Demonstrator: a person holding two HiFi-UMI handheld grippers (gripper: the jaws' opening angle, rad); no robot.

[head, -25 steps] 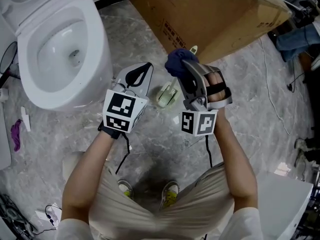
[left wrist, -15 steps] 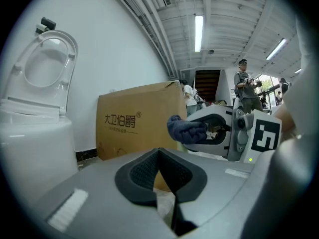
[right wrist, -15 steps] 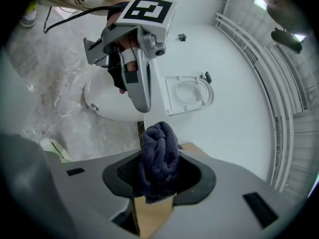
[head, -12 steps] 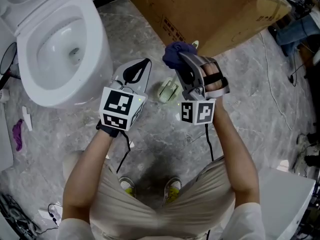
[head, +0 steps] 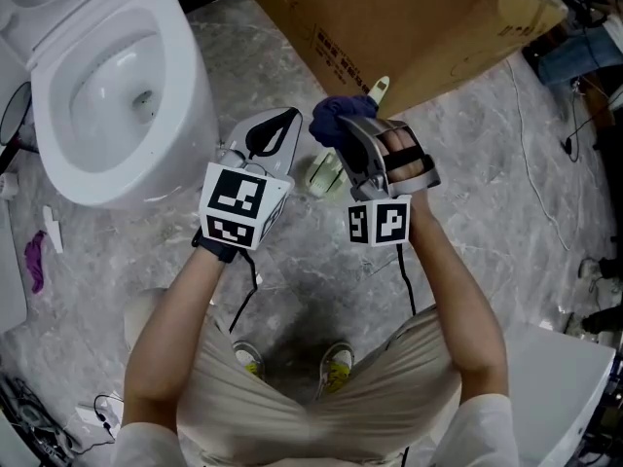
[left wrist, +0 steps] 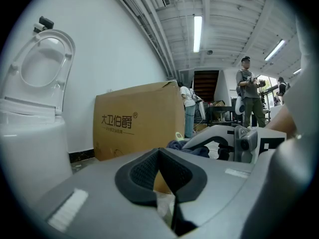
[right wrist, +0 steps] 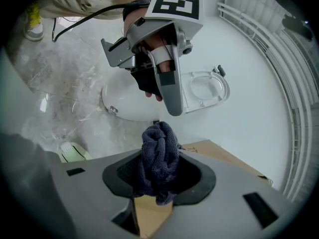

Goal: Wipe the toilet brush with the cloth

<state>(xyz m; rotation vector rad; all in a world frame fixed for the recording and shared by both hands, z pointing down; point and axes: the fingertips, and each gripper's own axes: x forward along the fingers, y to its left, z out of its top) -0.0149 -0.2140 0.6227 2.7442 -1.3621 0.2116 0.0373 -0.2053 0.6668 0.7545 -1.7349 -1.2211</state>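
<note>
Has shifted the right gripper (head: 346, 132) a touch left and lower than half a second back, closer now to the left gripper (head: 280, 126), itself edged up toward it. Clamps a bunched dark blue cloth (right wrist: 158, 158) in the right jaws, with the wad poking out past them. Holds the left jaws together at the tips, with nothing between.

Leaves the brush (head: 326, 175) where it was: pale green, down on the floor (head: 467, 193), seen in the gap between the two grippers and just below the cloth in the head view. Can't tell whether the cloth touches it. Shows a pale tip (head: 378, 88) just past the cloth, against the carton (head: 419, 27), as before. Can't tell if it belongs to the brush.

Below and around: grey veined floor, a white toilet (head: 190, 86) with its seat up at upper left, and the big brown printed carton along the top. Has a purple scrap (head: 34, 261) lying left of the toilet, a thin cable (head: 526, 178) trailing at right, and shoes (head: 333, 370) showing under the wearer. Looks, in the left gripper view, along a white wall (left wrist: 114, 49) to strip lights (left wrist: 198, 31) overhead and people (left wrist: 250, 96) standing well behind the carton.
</note>
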